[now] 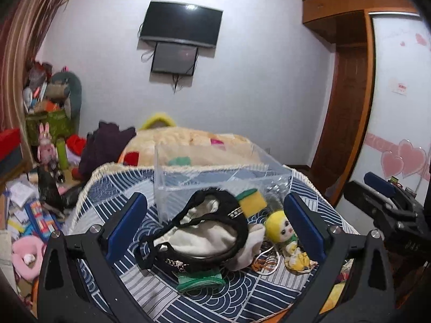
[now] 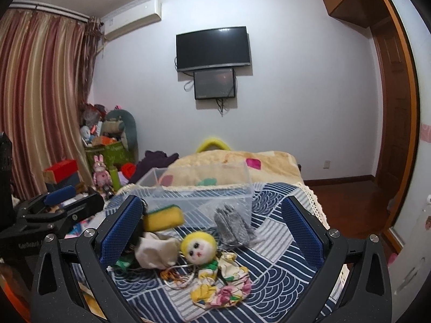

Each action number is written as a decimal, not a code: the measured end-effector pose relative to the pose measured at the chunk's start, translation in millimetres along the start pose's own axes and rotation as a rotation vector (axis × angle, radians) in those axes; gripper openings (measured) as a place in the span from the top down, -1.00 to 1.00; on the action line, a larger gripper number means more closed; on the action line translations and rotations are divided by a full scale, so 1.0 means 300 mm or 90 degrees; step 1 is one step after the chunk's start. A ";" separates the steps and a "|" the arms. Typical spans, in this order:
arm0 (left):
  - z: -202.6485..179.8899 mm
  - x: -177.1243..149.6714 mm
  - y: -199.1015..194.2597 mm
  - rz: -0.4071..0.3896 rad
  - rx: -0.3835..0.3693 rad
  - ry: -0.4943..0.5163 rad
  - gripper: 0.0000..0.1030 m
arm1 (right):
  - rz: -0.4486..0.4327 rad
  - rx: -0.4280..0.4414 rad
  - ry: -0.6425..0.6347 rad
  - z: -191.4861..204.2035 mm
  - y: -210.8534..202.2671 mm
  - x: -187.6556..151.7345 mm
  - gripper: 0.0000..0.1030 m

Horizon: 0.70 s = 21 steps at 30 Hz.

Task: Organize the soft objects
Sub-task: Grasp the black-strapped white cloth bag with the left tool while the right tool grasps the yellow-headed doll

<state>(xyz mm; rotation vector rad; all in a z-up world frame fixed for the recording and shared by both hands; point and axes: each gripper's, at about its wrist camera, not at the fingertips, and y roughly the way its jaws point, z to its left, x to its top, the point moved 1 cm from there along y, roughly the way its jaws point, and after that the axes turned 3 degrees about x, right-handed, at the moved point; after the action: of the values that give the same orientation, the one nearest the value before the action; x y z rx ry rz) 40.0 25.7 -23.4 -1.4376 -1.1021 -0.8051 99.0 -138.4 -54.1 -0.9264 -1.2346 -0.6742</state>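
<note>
On a blue patterned bedspread (image 1: pixel 129 188) lie a black hat with white lining (image 1: pixel 204 231), a yellow-green sponge (image 1: pixel 252 199), a yellow-haired doll (image 1: pixel 280 232) and a green cloth (image 1: pixel 200 280), in front of a clear plastic box (image 1: pixel 215 177). My left gripper (image 1: pixel 215 226) is open and empty, its fingers either side of the hat. In the right wrist view my right gripper (image 2: pixel 212 231) is open and empty above the doll (image 2: pixel 199 247). The sponge (image 2: pixel 163 216), a white cloth (image 2: pixel 156 251), a grey glove (image 2: pixel 233 226) and the box (image 2: pixel 196 191) show there too.
A beige blanket (image 2: pixel 237 167) lies behind the box. Cluttered toys and boxes (image 1: pixel 48 123) fill the floor at left. A TV (image 2: pixel 212 48) hangs on the far wall. A wooden wardrobe and door (image 2: pixel 390 134) stand at right.
</note>
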 end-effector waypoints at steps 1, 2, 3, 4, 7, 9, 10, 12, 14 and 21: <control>0.007 -0.005 0.017 0.010 -0.007 -0.011 -0.99 | 0.008 -0.001 -0.004 0.001 0.013 -0.008 -1.00; 0.013 -0.013 0.031 0.019 -0.015 -0.019 -0.99 | 0.016 -0.001 -0.007 0.000 0.025 -0.018 -0.99; 0.017 -0.019 0.040 0.025 -0.021 -0.023 -0.99 | 0.024 -0.001 -0.010 -0.001 0.037 -0.028 -0.96; 0.021 -0.026 0.052 0.032 -0.027 -0.025 -0.99 | 0.032 -0.002 -0.014 0.000 0.049 -0.037 -0.88; 0.013 -0.051 0.093 0.058 -0.045 -0.021 -0.93 | 0.071 0.009 -0.016 -0.002 0.095 -0.067 -0.68; 0.001 -0.072 0.124 0.081 -0.054 -0.014 -0.77 | 0.097 0.021 -0.007 -0.014 0.126 -0.088 -0.55; -0.003 -0.082 0.137 0.091 -0.054 -0.010 -0.69 | 0.108 0.025 -0.002 -0.017 0.139 -0.093 -0.51; -0.003 -0.104 0.166 0.110 -0.047 -0.012 -0.64 | 0.133 0.037 0.007 -0.027 0.164 -0.111 -0.37; 0.010 -0.121 0.189 0.124 -0.050 -0.025 -0.54 | 0.147 0.044 0.012 -0.030 0.179 -0.127 -0.32; 0.027 -0.157 0.219 0.130 -0.080 -0.038 -0.25 | 0.189 0.061 0.011 0.003 0.236 -0.173 -0.08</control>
<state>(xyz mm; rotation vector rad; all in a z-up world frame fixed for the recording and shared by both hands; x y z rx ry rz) 84.8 26.6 -91.0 -1.6589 -0.9436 -0.6984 146.9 -106.0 -120.2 -0.9964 -1.0760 -0.3834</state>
